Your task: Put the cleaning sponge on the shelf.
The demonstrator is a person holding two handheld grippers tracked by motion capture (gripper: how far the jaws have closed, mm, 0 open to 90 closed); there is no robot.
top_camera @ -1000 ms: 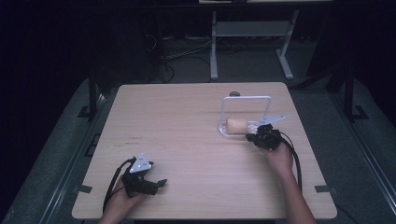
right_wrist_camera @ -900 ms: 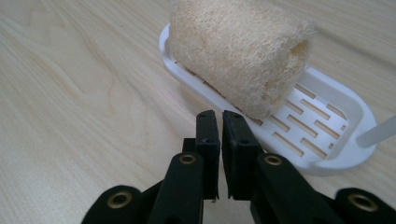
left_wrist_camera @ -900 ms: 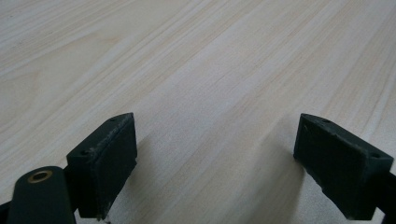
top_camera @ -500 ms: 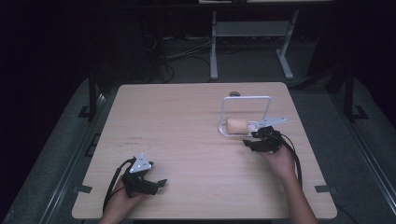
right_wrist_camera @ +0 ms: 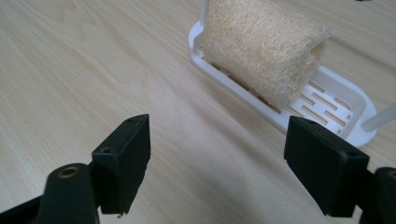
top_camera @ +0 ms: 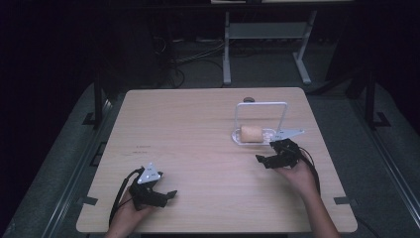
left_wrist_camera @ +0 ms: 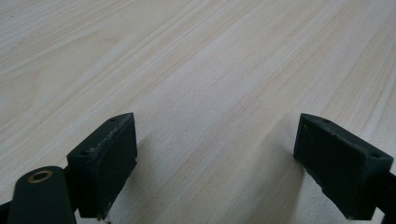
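Sponge (top_camera: pixel 251 133) — a tan, coarse loofah-like block — lies in the white slotted tray (top_camera: pixel 267 140) of a small rack with a white wire frame (top_camera: pixel 261 105) standing over it; the rack sits on the right half of the wooden table (top_camera: pixel 198 134), toward the far edge. In the right gripper view the sponge (right_wrist_camera: pixel 261 46) fills the far end of the tray (right_wrist_camera: pixel 345 116), the near end of the tray bare.

Right gripper (top_camera: pixel 265 161) — held just in front of the tray, on the person's side of it, jaws pointing left across the table; jaws have just been opening and now stand wide; nothing between them but bare table; sponge lies beyond the jaws, apart from both pads (right_wrist_camera: pixel 126 158).

Left gripper (top_camera: pixel 166 194) — near the front-left corner of the table, well apart from the rack; low over the wood; jaws wide, nothing between them; pads (left_wrist_camera: pixel 105 161) clear of any object.

Right hand (top_camera: pixel 297 173) comes in from the bottom edge; left hand (top_camera: pixel 131 210) likewise.
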